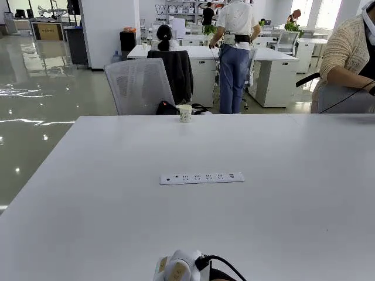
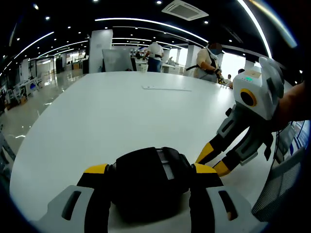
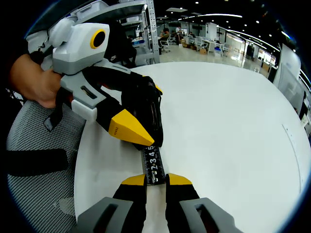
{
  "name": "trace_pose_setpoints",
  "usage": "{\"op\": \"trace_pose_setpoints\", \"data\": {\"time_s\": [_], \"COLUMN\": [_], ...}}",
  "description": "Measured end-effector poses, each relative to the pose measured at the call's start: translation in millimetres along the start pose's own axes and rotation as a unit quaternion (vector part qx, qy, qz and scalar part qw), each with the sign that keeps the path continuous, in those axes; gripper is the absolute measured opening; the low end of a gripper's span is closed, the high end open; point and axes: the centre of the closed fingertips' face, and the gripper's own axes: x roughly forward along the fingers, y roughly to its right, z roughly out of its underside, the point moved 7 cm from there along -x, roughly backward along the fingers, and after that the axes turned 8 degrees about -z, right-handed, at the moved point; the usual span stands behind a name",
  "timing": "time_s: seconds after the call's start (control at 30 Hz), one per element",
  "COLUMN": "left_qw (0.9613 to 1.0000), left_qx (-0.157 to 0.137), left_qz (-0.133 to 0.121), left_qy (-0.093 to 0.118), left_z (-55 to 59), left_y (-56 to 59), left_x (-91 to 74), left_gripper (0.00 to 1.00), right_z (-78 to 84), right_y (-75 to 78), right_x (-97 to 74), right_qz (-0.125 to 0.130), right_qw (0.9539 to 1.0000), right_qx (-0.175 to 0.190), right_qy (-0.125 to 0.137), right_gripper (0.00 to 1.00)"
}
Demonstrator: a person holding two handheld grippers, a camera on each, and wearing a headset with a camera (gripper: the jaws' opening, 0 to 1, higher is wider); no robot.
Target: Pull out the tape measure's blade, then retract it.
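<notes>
A black tape measure case (image 2: pixel 150 187) sits between the jaws of my left gripper (image 2: pixel 150 169), which is shut on it low over the white table (image 2: pixel 107 111). In the right gripper view the left gripper (image 3: pixel 143 109) holds the case (image 3: pixel 146 104) from the left, and a short length of numbered blade (image 3: pixel 151 162) runs out of it. My right gripper (image 3: pixel 155 180) is shut on the blade's end. In the left gripper view the right gripper (image 2: pixel 215 160) comes in from the right, close beside the case. Part of a gripper (image 1: pixel 179 268) shows at the head view's bottom edge.
A white power strip (image 1: pixel 202 177) lies mid-table and a paper cup (image 1: pixel 185 113) stands at the far edge. Behind it are a grey mesh chair (image 1: pixel 139 86), desks and several people. A mesh chair seat (image 3: pixel 39 194) lies beside the table's near edge.
</notes>
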Motion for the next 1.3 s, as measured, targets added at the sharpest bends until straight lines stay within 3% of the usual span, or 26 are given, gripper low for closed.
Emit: {"op": "trace_pose_setpoints", "data": {"time_s": [1.3], "left_qw": [1.0000], "left_qx": [-0.003], "left_qz": [0.002], "left_qy": [-0.001], "left_z": [0.3], "left_y": [-1.5], "left_x": [0.7], "left_gripper": [0.61], "right_z": [-6.4], "right_y": [-0.3], "right_x": [7.7], "right_qz": [-0.005], "right_qw": [0.9999], "right_qx": [-0.008], "right_qy": [0.012], "right_gripper": [0.11]}}
